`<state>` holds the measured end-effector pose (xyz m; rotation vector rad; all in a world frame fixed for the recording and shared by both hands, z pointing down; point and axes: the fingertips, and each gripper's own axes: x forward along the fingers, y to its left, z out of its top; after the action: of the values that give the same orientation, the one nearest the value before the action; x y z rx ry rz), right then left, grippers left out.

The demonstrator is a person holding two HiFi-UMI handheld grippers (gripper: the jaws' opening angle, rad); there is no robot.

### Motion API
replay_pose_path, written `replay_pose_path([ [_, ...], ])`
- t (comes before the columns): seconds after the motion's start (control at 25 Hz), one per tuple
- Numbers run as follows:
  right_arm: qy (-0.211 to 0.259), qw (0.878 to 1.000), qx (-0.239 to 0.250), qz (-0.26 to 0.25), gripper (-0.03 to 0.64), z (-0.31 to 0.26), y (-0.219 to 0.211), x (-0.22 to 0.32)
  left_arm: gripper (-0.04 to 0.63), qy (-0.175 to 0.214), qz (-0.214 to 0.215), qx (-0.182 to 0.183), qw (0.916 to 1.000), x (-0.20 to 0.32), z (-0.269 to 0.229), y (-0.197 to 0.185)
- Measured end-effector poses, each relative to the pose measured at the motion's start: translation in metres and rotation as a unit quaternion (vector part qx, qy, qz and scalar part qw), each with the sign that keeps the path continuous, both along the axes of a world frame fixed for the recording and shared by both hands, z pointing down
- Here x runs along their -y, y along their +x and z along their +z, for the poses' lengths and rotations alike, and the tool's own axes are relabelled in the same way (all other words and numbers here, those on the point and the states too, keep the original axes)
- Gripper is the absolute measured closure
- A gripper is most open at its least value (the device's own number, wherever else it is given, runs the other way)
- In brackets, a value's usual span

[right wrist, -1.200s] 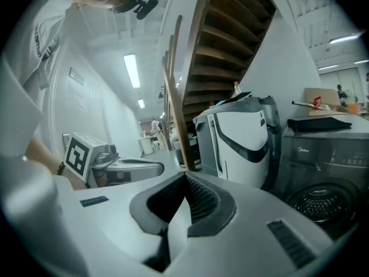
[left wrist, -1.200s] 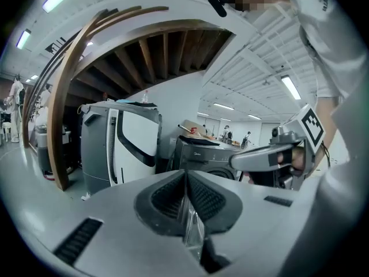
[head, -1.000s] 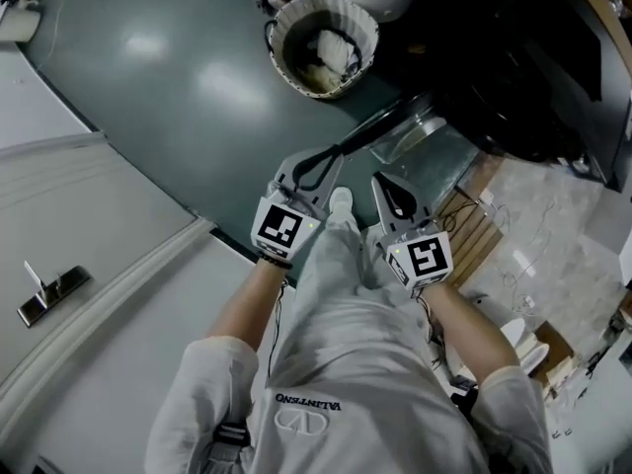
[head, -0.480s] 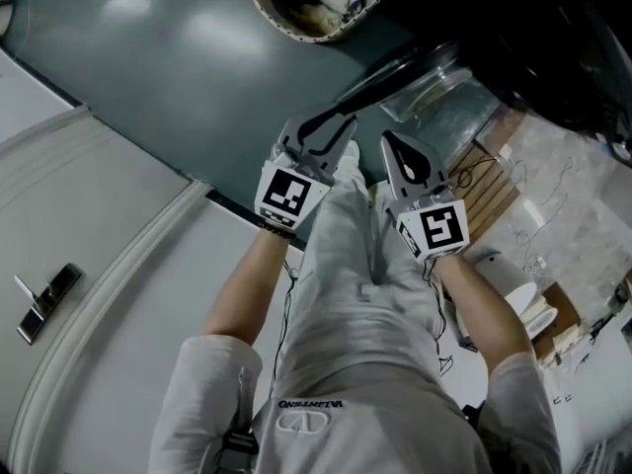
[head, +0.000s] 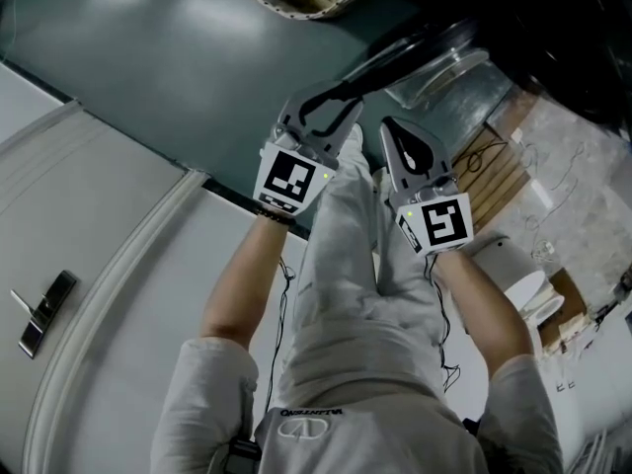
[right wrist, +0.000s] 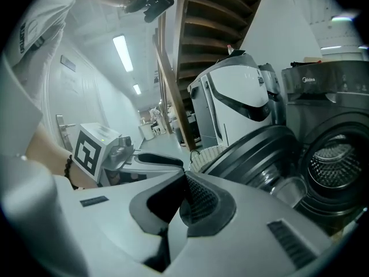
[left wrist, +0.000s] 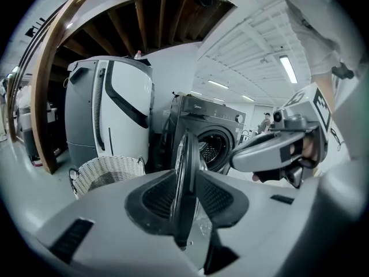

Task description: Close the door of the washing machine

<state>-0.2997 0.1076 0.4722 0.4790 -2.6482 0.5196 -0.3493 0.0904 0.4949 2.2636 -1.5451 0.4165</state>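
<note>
I see a smooth grey-green floor (head: 138,57) and a dark washing machine (left wrist: 222,120) far ahead. Its round, glass-bellied door (right wrist: 259,152) stands open, edge-on between my left gripper's (head: 331,112) fingers (just been spreading, not pressing). The right gripper's (right wrist: 184,180) fingers are clenched on nothing.

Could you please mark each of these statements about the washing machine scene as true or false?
1. The washing machine door stands open. True.
2. The right gripper has its jaws wide apart. False: its jaws are together with nothing between them.
3. A woven basket stands on the floor to the left of the washing machine. True.
4. The left gripper is shut and empty. False: its jaws stand apart and have just been opening, and the door's edge shows between them without the pads pressing on it.
</note>
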Motion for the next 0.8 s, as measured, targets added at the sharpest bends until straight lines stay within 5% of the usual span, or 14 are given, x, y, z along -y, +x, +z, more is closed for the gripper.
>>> replay_pose_path([
  [0.8,-0.014,1.0,-0.006,0.011,0.606,0.054,-0.006,-0.009,0.497,-0.006,0.052,0.005,0.9986,0.008,0.059,0.006],
])
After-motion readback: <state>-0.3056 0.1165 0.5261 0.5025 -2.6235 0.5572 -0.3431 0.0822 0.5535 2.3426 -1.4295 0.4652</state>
